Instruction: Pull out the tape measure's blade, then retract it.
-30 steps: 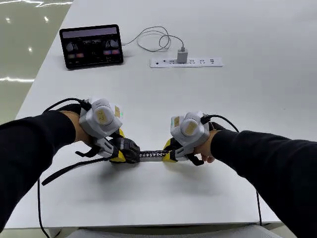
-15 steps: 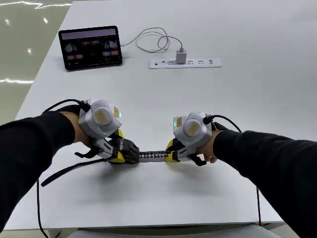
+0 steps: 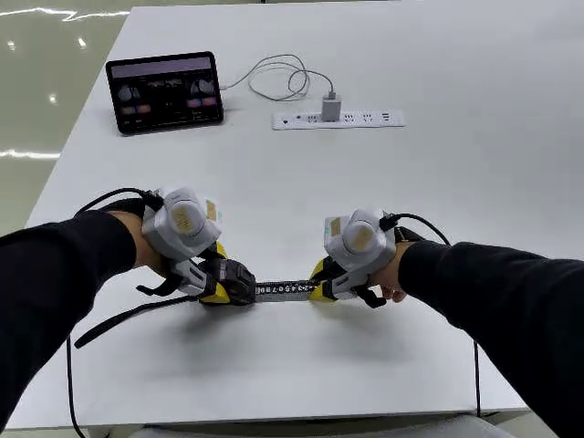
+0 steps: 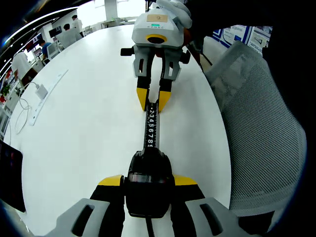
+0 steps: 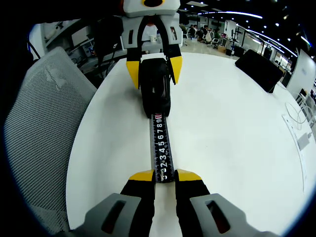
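Tape measure [image 5: 154, 84] rests on the table [image 3: 365, 182], its case clamped in the left gripper [image 4: 148, 181] as an anchor while the right gripper [image 5: 164, 176] pinches the blade [image 4: 150, 129] tip, a short length exposed.

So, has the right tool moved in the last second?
Yes. Against the power strip, the right tool has shifted slightly rightward, away from the tape measure body, so more blade shows.
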Demonstrator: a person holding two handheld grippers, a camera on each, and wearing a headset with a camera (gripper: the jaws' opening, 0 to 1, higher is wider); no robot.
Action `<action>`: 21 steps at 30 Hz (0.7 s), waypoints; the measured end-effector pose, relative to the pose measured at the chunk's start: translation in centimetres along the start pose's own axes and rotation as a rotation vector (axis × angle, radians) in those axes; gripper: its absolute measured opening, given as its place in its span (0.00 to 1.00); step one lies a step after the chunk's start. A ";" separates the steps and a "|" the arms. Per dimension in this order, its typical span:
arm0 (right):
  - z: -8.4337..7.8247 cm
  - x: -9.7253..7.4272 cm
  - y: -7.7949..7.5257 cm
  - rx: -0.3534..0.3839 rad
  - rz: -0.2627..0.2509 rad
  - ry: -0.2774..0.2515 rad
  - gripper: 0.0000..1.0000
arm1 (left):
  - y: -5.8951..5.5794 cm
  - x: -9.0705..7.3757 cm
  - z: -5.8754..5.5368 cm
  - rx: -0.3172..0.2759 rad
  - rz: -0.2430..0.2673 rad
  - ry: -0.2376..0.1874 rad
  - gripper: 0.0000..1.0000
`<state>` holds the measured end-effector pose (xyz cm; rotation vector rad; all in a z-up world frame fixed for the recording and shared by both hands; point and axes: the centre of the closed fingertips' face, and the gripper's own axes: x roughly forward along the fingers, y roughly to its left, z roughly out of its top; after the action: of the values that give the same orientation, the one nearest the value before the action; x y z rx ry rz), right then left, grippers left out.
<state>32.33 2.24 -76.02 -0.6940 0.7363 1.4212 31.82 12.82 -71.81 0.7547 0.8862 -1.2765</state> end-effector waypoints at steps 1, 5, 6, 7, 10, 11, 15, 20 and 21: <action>0.0 -0.1 0.0 -0.001 0.000 0.001 0.11 | 0.0 0.0 0.0 -0.001 0.000 -0.001 0.31; -0.2 -0.2 0.0 0.010 -0.006 -0.009 0.11 | 0.0 0.0 0.0 -0.003 0.001 -0.002 0.32; -0.2 -0.2 0.0 0.013 -0.007 -0.011 0.11 | 0.1 0.0 0.0 -0.004 0.001 -0.002 0.32; -0.3 -0.3 0.0 0.013 -0.007 -0.011 0.11 | 0.1 0.0 -0.1 -0.004 0.001 -0.002 0.32; -0.5 -0.4 0.1 0.006 -0.007 -0.004 0.11 | 0.1 0.0 0.0 -0.004 0.000 -0.002 0.32; -0.6 -0.5 0.1 0.004 -0.007 -0.002 0.11 | 0.1 0.0 0.0 -0.004 0.000 -0.002 0.32; -0.8 -0.7 0.1 0.008 -0.009 0.000 0.11 | 0.1 0.0 0.0 -0.006 0.002 -0.003 0.32; -1.2 -0.9 -0.1 0.014 -0.010 0.003 0.11 | 0.2 0.1 -0.1 -0.008 0.002 -0.005 0.32; -1.3 -1.0 -0.1 0.016 -0.010 0.003 0.11 | 0.2 0.1 -0.1 -0.008 0.002 -0.004 0.32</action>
<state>32.34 0.59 -76.02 -0.6860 0.7448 1.4040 32.00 12.88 -71.94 0.7457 0.8865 -1.2716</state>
